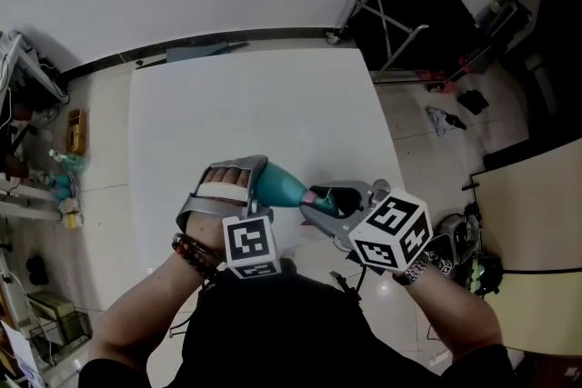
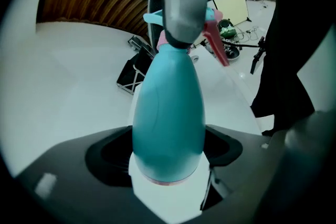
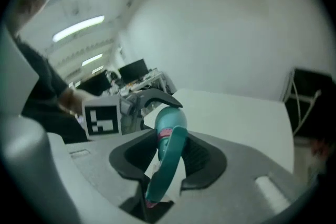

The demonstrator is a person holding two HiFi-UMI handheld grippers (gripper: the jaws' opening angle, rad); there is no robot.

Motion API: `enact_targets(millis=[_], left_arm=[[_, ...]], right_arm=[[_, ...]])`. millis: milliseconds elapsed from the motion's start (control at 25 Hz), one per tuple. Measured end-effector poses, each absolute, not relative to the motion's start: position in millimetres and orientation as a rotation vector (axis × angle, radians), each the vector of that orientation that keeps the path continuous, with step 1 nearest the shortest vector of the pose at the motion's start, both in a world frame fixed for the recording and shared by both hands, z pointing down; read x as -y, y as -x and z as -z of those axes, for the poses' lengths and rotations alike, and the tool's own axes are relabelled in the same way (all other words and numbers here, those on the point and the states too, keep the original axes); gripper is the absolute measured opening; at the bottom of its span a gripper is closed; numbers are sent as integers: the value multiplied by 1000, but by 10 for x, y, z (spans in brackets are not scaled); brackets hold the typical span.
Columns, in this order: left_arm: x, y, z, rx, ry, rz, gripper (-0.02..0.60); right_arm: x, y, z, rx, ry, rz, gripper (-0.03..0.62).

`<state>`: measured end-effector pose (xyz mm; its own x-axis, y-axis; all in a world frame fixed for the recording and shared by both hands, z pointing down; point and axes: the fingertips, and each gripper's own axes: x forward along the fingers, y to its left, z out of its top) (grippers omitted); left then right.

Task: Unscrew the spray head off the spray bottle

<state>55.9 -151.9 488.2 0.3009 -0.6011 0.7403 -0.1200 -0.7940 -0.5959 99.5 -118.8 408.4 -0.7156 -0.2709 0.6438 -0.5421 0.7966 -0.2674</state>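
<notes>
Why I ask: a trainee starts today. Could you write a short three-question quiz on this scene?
1. True or false: the spray bottle stands upright on the table.
2. What does the left gripper hold?
3. The spray head sits between the jaws of: A) the left gripper, B) the right gripper, C) neither.
Key: 1 false, it is held sideways above the table; 2 the bottle's teal body; 3 B.

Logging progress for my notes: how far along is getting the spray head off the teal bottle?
Done: the left hand-held gripper clamps the teal plastic spray bottle. In hand: the right hand-held gripper is closed on the teal spray head. Left: the head still sits on the neck, so the unscrewing remains.
</notes>
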Motion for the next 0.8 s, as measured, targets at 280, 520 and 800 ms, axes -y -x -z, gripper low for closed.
enact_targets(millis=[280,520,800], left_arm=[[1369,-539,-5061,-542,2313,1584,426],[1394,-429,-5118,-562,2331,1591,426],[1463,-292,-5268,-601,2373,1578,426]], right_arm=[[951,-1005,-4141,2141,-316,208,124],[936,-1040,-4054,2123,-268,264,124],[994,-1198,-3854,2155,-261,236,124]])
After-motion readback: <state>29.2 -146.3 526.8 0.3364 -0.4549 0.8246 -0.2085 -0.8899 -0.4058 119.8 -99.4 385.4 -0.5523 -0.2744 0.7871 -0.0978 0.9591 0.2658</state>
